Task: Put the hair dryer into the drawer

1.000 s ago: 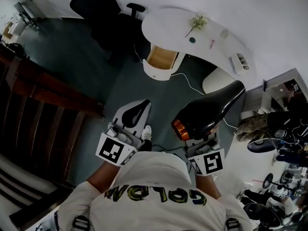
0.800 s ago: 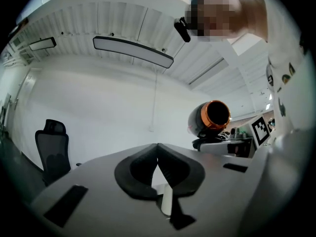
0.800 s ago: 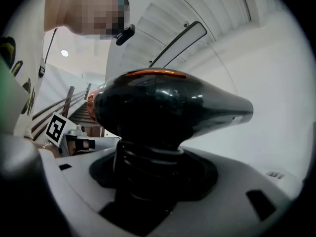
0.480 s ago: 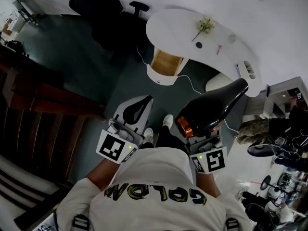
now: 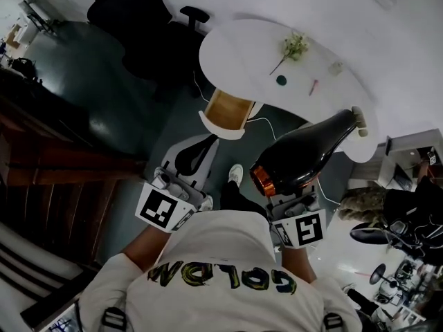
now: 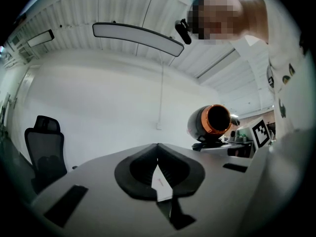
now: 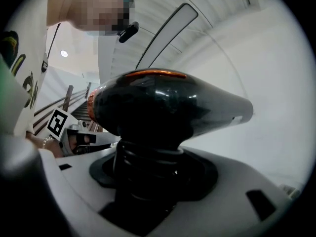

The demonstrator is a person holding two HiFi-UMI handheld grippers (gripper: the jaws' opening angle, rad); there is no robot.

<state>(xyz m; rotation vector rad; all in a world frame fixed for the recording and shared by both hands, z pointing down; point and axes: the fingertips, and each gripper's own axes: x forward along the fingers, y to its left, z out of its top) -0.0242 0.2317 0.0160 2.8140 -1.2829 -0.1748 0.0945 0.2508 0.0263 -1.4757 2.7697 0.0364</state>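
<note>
L gripper (image 5: 196,156): jaws closed, empty, held low by torso, pointing fwd.
R gripper (image 5: 293,205): clamped on hair dryer (image 5: 304,154) handle, beside L.
Hair dryer: in air, nozzle twd table (image 5: 242,47), apart from open drawer (image 5: 225,109).

In the head view the hair dryer (image 5: 304,156) covers its own handle with its body, and also where the right gripper (image 5: 289,206) clamps it. The open drawer (image 5: 225,109) runs back under the white table (image 5: 235,43), hiding its rear. The small items (image 5: 281,80) on the tabletop are too tiny to name.
</note>
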